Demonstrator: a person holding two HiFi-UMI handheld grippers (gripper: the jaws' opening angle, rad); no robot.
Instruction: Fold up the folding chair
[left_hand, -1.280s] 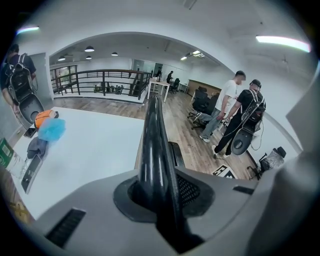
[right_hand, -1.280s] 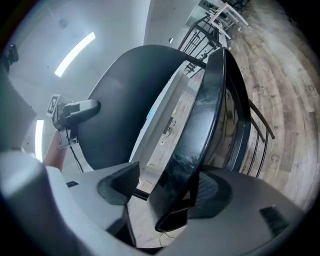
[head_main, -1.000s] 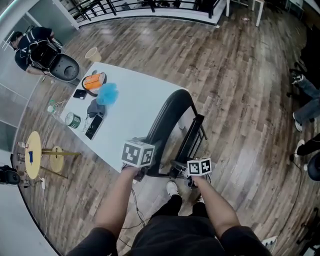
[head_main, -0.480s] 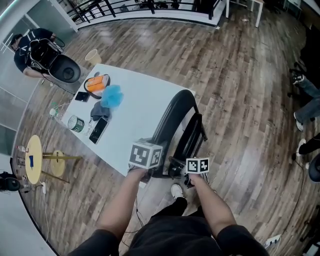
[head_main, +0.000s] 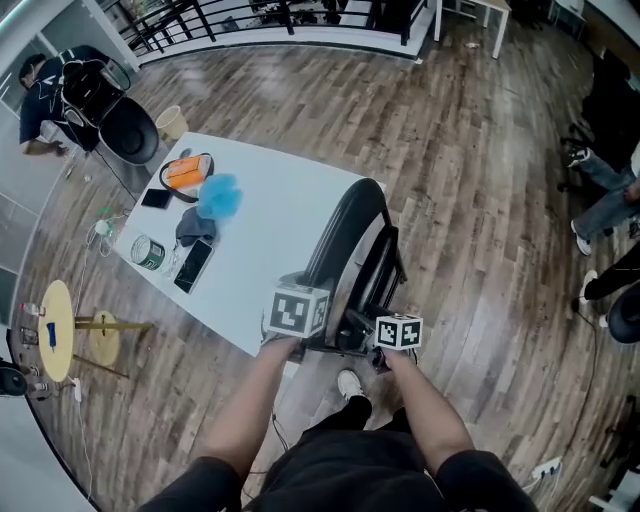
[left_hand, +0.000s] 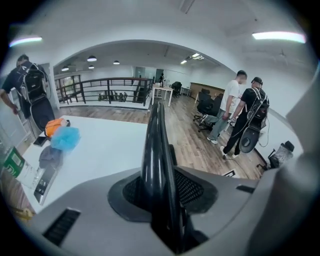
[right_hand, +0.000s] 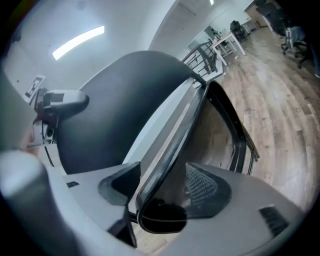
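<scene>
The black folding chair (head_main: 350, 240) stands against the near corner of the white table (head_main: 270, 220), its backrest and seat frame close together. My left gripper (head_main: 308, 336) is at the near end of the backrest. In the left gripper view the thin backrest panel (left_hand: 156, 150) runs between the jaws of the left gripper (left_hand: 160, 200), which have just been opening and no longer press on it. My right gripper (head_main: 372, 346) is at the seat frame. The seat's curved edge (right_hand: 175, 145) passes between the jaws of the right gripper (right_hand: 160, 190), which are open, with floor showing beside it.
On the table lie an orange bag (head_main: 187, 172), a blue puff (head_main: 218, 195), a phone (head_main: 193, 265) and a can (head_main: 147, 253). A yellow stool (head_main: 55, 315) stands at the left. A person (head_main: 60, 90) is at the far left, and others (left_hand: 245, 120) stand to the right on the wood floor.
My left gripper has shifted right along the chair's near end, toward the right gripper. The chair's backrest and seat frame look a little closer together.
</scene>
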